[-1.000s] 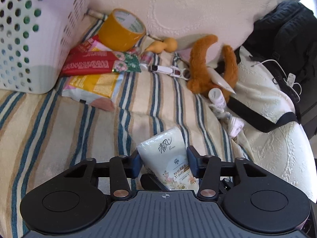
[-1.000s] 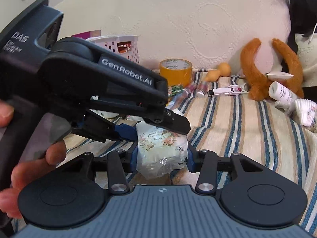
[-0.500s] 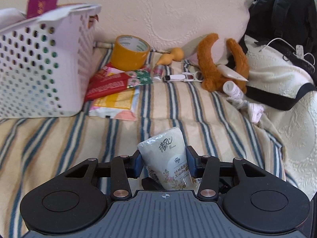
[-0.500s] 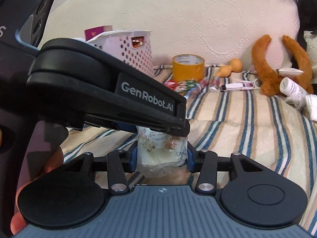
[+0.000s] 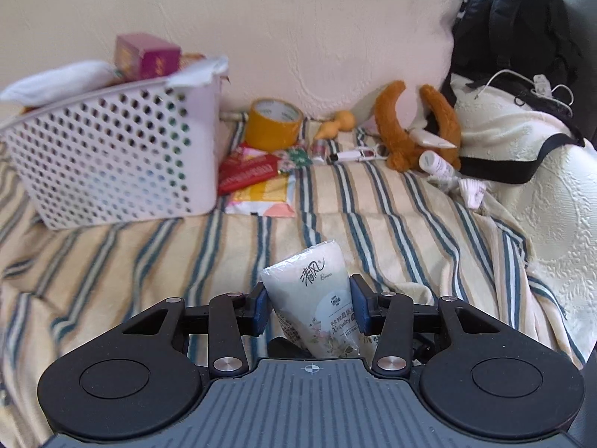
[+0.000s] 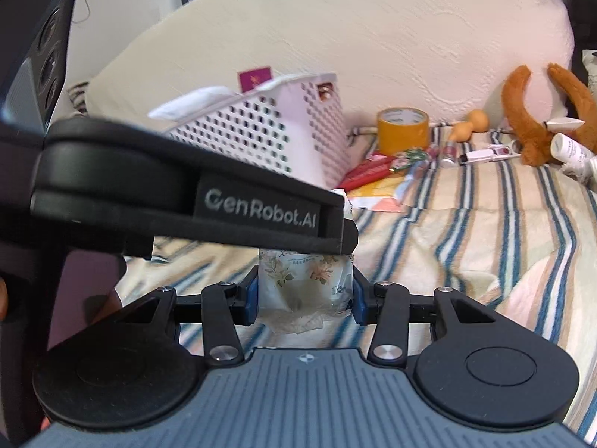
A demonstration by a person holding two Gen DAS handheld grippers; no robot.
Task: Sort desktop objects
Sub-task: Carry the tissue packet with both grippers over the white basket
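A white tissue pack [image 5: 317,291] with floral print stands up between the blue pads of my left gripper [image 5: 309,306], which is shut on it above the striped blanket. In the right wrist view the floral end of a tissue pack [image 6: 304,280] is pinched between the pads of my right gripper [image 6: 304,295], shut on it. The black body of the left gripper [image 6: 186,205] crosses just above that pack, so both seem to grip the same pack from opposite ends. A white perforated basket [image 5: 112,156] holding a maroon box and white cloth stands at the back left.
Beyond the pack lie a yellow tape roll [image 5: 274,123], red and yellow snack packets [image 5: 248,171], an orange plush toy [image 5: 403,138], a small white bottle [image 5: 436,164] and a clipper. A black backpack [image 5: 522,37] sits at the right. A cream cushion backs the blanket.
Both grippers have drawn back and risen a little with the tissue pack still in them. The left view has levelled out, and the basket's top and contents have come into sight.
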